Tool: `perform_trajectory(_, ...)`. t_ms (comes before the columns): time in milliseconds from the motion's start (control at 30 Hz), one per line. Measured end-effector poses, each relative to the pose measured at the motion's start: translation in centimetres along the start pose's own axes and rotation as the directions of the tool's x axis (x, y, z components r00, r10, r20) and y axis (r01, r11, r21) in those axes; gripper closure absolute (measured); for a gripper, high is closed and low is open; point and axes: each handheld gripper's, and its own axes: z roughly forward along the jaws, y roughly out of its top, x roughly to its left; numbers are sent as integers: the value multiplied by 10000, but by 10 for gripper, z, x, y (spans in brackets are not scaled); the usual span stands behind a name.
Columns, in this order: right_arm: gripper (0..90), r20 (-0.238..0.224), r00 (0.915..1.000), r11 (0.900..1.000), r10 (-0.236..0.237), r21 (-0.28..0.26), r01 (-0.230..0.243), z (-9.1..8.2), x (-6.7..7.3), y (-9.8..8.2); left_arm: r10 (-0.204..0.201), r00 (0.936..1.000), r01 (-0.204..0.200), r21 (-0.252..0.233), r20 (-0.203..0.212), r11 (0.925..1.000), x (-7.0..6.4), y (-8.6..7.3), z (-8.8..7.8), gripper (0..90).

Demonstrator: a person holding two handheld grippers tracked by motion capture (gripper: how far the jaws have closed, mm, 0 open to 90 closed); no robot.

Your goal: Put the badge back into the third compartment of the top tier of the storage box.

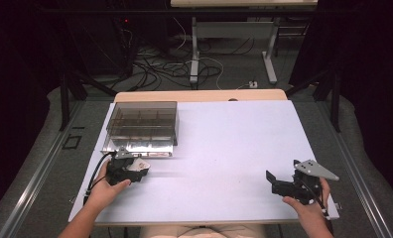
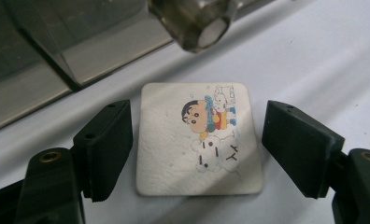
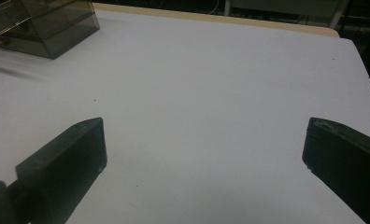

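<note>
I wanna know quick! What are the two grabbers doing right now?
Left gripper: open, jaws either side of the cartoon card, not pressing it.
Right gripper: wide open, holding nothing.

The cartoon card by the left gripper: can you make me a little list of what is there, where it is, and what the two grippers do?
thing: cartoon card, square with rounded corners, lying flat
where: on the white table, just in front of the clear box
left gripper: jaws on either side of the card, not touching it
right gripper: jaws wide open over bare table, nothing between them
box: smoky plastic with dividers inside
</note>
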Motion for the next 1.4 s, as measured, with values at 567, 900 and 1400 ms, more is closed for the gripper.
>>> perform_trajectory(567,0,-73,9999,9999,90,68,-90,1,0,0,85,9998,-87,140,186,9999,3,2,-1,295)
perform_trajectory(900,0,-93,9999,9999,43,152,-42,1,0,0,92,9999,-95,252,131,9996,3,3,-2,327)
perform_trajectory(1400,0,-165,9998,9998,129,165,-127,2,-1,-1,-135,9999,137,278,-84,9995,-1,4,-2,331)
